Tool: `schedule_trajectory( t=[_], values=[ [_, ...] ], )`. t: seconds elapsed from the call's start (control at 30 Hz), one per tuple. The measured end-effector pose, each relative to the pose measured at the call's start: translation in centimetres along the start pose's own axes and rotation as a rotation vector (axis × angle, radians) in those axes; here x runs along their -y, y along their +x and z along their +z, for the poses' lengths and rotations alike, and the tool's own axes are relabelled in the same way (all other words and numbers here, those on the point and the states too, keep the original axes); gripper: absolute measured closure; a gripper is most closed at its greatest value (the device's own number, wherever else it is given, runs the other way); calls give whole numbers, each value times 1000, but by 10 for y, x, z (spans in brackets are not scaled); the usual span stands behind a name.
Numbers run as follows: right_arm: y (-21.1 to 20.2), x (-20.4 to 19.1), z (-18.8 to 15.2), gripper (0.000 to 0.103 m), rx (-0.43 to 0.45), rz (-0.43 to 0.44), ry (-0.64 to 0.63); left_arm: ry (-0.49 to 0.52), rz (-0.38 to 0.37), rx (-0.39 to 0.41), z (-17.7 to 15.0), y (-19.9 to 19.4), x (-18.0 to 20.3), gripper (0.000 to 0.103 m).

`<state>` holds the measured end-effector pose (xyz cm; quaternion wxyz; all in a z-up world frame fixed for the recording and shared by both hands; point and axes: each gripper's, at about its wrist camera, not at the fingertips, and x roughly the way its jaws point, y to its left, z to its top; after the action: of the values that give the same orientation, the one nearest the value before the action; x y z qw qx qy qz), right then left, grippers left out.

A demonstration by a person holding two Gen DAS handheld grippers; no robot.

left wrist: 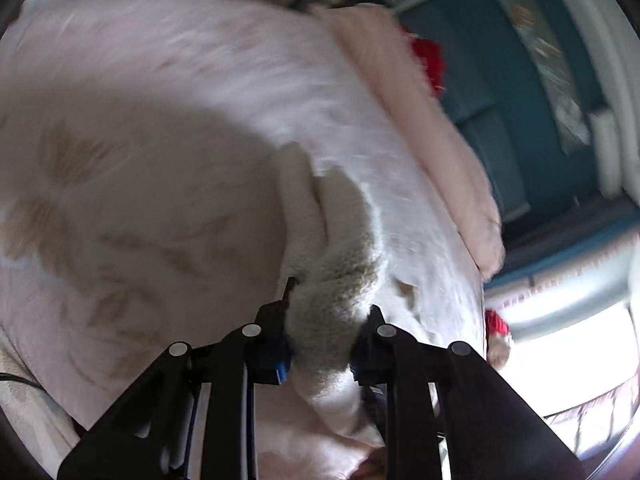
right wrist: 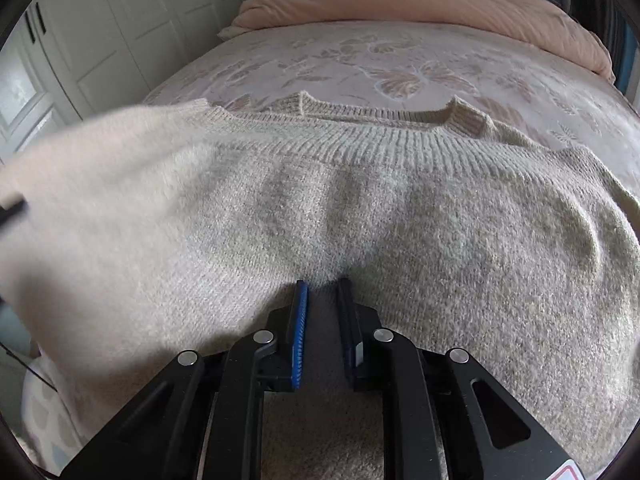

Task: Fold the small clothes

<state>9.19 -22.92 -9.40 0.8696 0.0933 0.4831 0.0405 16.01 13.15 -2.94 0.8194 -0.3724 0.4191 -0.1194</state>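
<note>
Left wrist view: my left gripper [left wrist: 326, 312] has its fingers clamped on a bunched fold of the cream sweater [left wrist: 336, 248], lifted over the floral bed [left wrist: 140, 140]; the frame is motion-blurred. Right wrist view: my right gripper [right wrist: 323, 300] has its fingers nearly together, pinching the sweater [right wrist: 400, 208], which lies spread on the bed [right wrist: 360, 60], collar toward the pink duvet [right wrist: 420, 0].

The left tongs [left wrist: 326, 312] clamp a bunched fold of cream knit [left wrist: 340, 264], lifted above a bed [left wrist: 160, 128] with a pale leaf-patterned cover. A pink duvet [left wrist: 420, 120] lies along the bed's right edge, with something red [left wrist: 430, 58] beside it at the far end. Teal panelling [left wrist: 500, 92] stands beyond. The picture is blurred.
</note>
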Motion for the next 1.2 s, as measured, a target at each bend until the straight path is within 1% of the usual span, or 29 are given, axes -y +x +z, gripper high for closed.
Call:
schedule_trajectory(
  t=[0.07, 0.17, 0.27, 0.33, 0.4, 0.5, 0.6, 0.63, 0.67, 0.7, 0.73, 0.77, 0.8, 0.87, 0.9, 0.93, 0.97, 1.0, 1.03, 1.07, 1.1, 1.13, 1.17, 1.2],
  values=[
    [1, 2, 1, 88, 10, 7, -3, 84, -26, 3, -6, -4, 33, 83],
    [0, 0, -2, 88, 20, 9, -10, 176, -22, 6, -16, 0, 70, 83],
    [0, 2, -1, 88, 19, 27, 2, 202, -8, 0, -21, 4, 85, 83],
    [-7, 6, 3, 88, 13, 53, 13, 220, 41, 19, -22, 4, 89, 83],
    [-23, 12, 6, 87, 16, 72, 39, 210, 79, 26, -16, 5, 81, 83],
    [-48, 25, 5, 87, 47, 89, 59, 141, 135, 20, -7, 4, 48, 83],
    [-72, 41, -3, 87, 71, 42, 36, 72, 198, 5, 2, 8, 11, 83],
    [-78, 48, -7, 86, 75, 27, 34, 48, 207, -6, 4, 9, 0, 83],
    [-89, 63, -15, 84, 86, -14, 44, 19, 216, -24, 6, 11, -15, 83],
    [-97, 77, -23, 76, 94, -51, 67, 2, 226, -35, 5, 10, -23, 83],
    [-105, 94, -31, 64, 104, -94, 107, -15, 228, -47, 5, 11, -32, 83],
    [-115, 115, -40, 58, 117, -139, 162, -34, 220, -66, 3, 14, -44, 82],
    [-128, 145, -55, 55, 132, -191, 246, -42, 221, -72, 3, 14, -49, 82],
    [-140, 183, -74, 52, 119, -237, 348, -53, 217, -82, -1, 18, -60, 82],
    [-141, 204, -86, 52, 86, -223, 409, -52, 223, -86, -3, 20, -63, 82],
    [-139, 213, -91, 52, 67, -193, 441, -48, 232, -91, -6, 22, -65, 81],
    [-135, 220, -96, 52, 53, -136, 476, -46, 238, -93, -8, 23, -66, 81],
    [-129, 225, -100, 51, 46, -51, 512, -50, 244, -93, -8, 25, -65, 81],
    [-123, 226, -102, 48, 43, 1, 534, -64, 244, -88, -9, 25, -66, 80],
    [-113, 225, -101, 46, 42, 43, 553, -68, 243, -86, -10, 24, -65, 80],
    [-109, 222, -100, 46, 53, 45, 556, -71, 246, -86, -10, 24, -65, 80],
    [-105, 219, -97, 60, 66, 42, 554, -73, 248, -88, -8, 24, -64, 80],
    [-103, 217, -93, 82, 72, 45, 551, -87, 242, -91, -8, 22, -65, 81],
    [-103, 216, -88, 88, 74, 77, 559, -98, 231, -88, -6, 22, -62, 82]
  ],
)
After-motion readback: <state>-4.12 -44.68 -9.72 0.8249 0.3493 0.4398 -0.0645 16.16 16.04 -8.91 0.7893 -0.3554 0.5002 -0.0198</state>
